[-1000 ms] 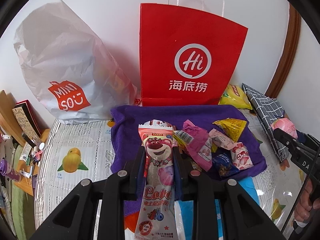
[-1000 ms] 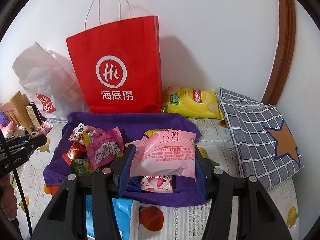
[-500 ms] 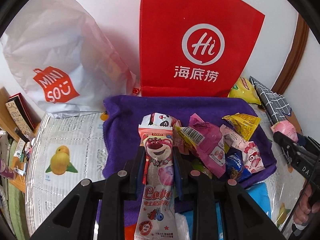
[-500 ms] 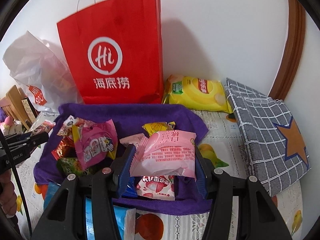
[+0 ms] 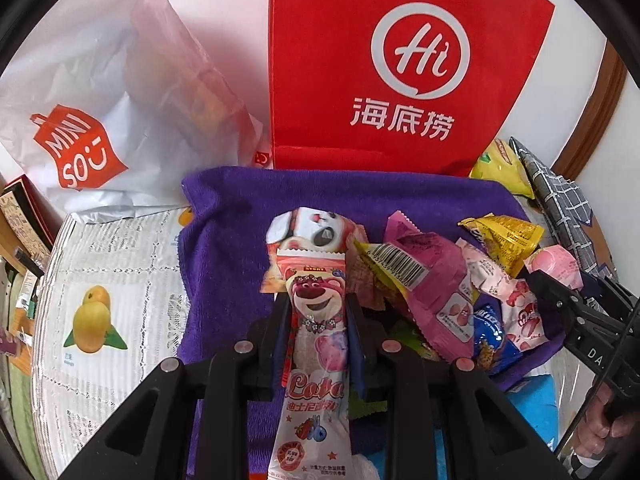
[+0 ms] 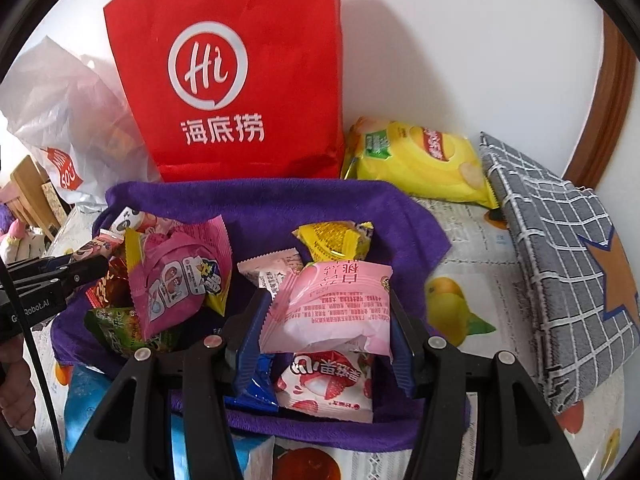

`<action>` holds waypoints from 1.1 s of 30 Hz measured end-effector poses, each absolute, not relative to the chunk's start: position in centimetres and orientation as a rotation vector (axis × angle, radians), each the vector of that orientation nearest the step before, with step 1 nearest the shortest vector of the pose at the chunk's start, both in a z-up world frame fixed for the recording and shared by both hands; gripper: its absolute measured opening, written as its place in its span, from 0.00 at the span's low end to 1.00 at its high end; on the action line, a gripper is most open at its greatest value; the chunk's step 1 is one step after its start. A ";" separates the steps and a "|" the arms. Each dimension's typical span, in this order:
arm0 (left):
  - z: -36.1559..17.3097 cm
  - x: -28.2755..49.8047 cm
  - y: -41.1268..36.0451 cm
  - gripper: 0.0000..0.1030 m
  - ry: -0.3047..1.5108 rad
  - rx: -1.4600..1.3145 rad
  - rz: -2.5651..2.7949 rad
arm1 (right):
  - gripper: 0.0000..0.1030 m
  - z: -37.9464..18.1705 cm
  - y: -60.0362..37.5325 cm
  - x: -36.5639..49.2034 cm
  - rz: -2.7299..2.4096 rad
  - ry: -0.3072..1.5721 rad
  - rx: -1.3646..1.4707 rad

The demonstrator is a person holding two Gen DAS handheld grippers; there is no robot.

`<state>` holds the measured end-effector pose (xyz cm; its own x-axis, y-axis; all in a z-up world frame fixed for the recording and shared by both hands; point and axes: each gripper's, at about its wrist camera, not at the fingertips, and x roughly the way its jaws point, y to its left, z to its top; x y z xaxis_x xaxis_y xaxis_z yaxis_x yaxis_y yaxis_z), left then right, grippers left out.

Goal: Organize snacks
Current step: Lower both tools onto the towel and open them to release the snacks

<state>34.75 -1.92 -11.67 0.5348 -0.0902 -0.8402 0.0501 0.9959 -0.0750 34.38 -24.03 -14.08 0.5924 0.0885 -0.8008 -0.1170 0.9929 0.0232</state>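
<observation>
While both hands sank toward the purple towel, your left claw stayed clamped on the long pink bear snack stick, and your right claw kept its grip on the pale pink peach pastry packet. Both packets now hung just over the loose snack pile at the towel's middle, closer than a second earlier; setting them down looked like the next step.
</observation>
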 end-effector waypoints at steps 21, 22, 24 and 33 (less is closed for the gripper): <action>-11.2 34.7 -2.5 0.57 0.982 -0.005 -0.077 | 0.71 -15.1 -23.2 35.1 0.085 0.953 -0.097; -10.9 34.6 -2.5 0.61 0.972 -0.005 -0.079 | 0.75 -14.9 -23.2 34.9 0.076 0.944 -0.109; -10.4 34.3 -2.5 0.67 0.959 -0.010 -0.089 | 0.81 -14.4 -23.2 34.6 0.070 0.932 -0.117; -7.5 31.3 -2.7 0.70 0.923 -0.007 -0.084 | 0.82 -10.2 -23.8 31.9 0.038 0.887 -0.077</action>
<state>31.33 -2.75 -7.50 0.6005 -0.0756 -0.7960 0.0698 0.9967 -0.0420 31.90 -23.82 -10.17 0.6311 0.0011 -0.7757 -0.0653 0.9965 -0.0517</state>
